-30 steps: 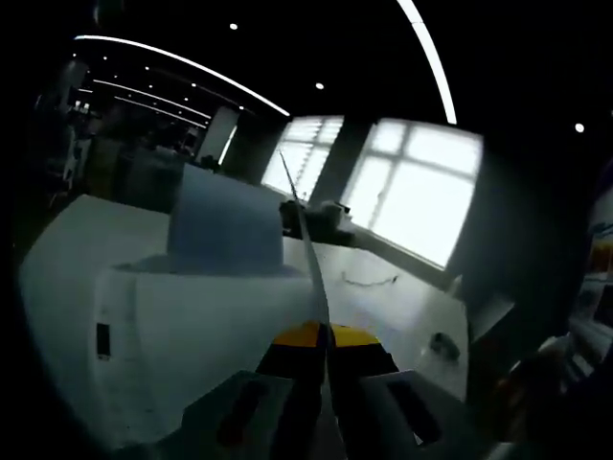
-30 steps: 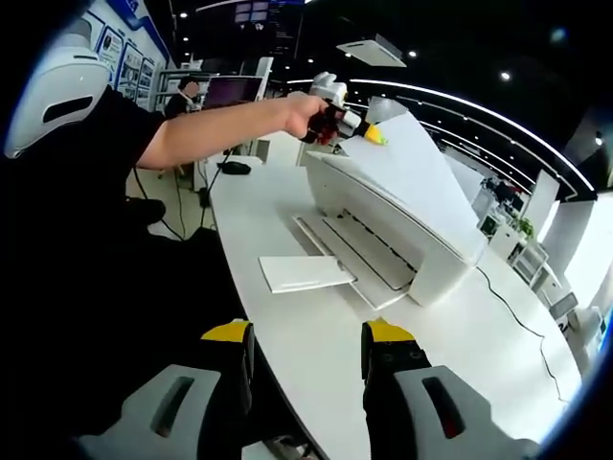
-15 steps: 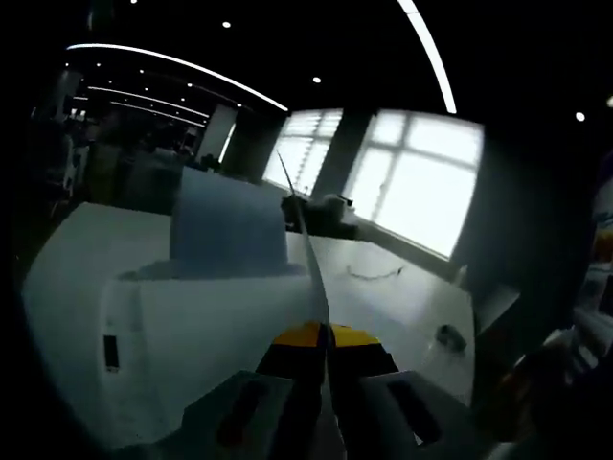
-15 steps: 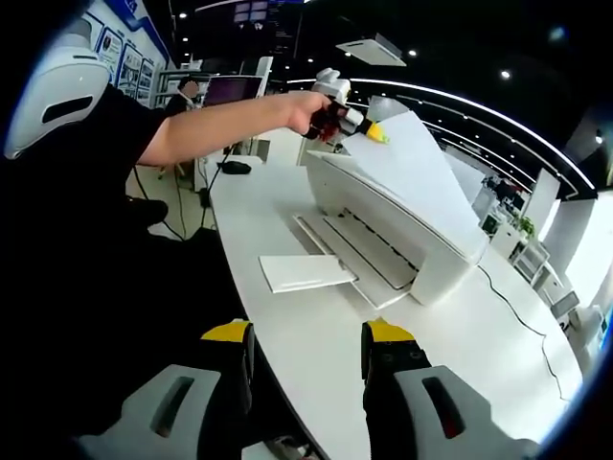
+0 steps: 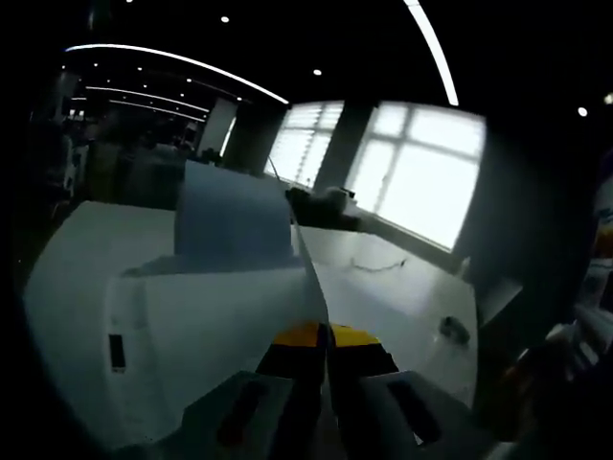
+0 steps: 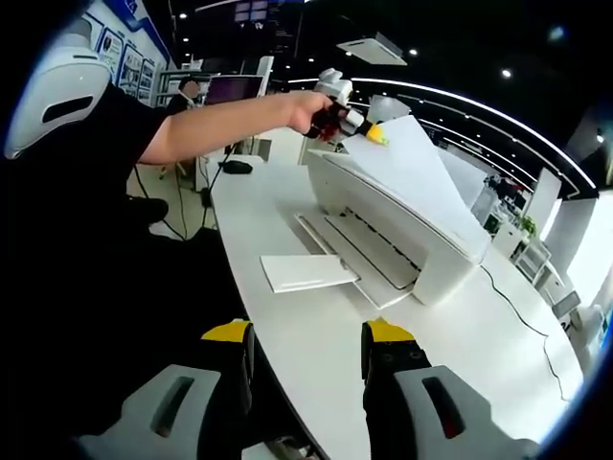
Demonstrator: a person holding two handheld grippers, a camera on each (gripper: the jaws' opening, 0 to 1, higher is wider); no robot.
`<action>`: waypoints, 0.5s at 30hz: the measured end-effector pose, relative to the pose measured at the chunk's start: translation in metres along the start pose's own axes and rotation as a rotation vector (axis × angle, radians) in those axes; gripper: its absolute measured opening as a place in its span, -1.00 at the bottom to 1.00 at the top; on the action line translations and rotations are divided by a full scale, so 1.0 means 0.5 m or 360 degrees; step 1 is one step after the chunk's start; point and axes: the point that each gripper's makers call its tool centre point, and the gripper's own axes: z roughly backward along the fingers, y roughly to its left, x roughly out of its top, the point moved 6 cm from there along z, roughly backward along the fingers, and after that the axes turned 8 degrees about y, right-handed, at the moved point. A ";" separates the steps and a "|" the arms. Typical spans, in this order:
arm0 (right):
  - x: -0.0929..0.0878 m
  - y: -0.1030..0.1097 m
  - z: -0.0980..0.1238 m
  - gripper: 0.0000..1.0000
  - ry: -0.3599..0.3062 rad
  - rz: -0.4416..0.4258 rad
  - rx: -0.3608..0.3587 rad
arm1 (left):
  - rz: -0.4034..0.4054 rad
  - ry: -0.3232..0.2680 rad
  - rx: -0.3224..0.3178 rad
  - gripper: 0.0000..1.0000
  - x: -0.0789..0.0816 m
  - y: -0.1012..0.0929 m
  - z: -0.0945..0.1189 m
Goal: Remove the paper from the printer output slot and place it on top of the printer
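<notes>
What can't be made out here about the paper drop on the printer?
- Left gripper view: the sheet runs edge-on from the left gripper, so its face is unreadable.
- Left gripper view: dim, the printer top lacks detail.
- Right gripper view: the left gripper is too small to see its fingers' grip.

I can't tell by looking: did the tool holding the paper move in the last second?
Barely. In the right gripper view the left tool stays clamped on the paper above the printer, at its back corner, where it was before.

no readable text, labels or numbers, wall signs too blurred
</notes>
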 end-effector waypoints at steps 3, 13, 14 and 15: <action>0.000 -0.001 0.001 -0.19 0.0002 -0.0001 -0.0002 | 0.0001 0.0010 0.0000 -0.89 -0.003 0.002 -0.003; 0.001 -0.005 0.000 -0.19 0.0004 -0.0006 -0.0002 | 0.0000 0.0043 0.0015 -0.89 -0.010 0.016 -0.009; 0.000 -0.005 -0.002 -0.19 0.0007 -0.0006 0.0000 | -0.0002 0.0047 0.0022 -0.89 -0.011 0.018 -0.009; -0.001 -0.005 -0.003 -0.19 0.0009 -0.0006 0.0003 | -0.0002 0.0048 0.0024 -0.89 -0.011 0.019 -0.009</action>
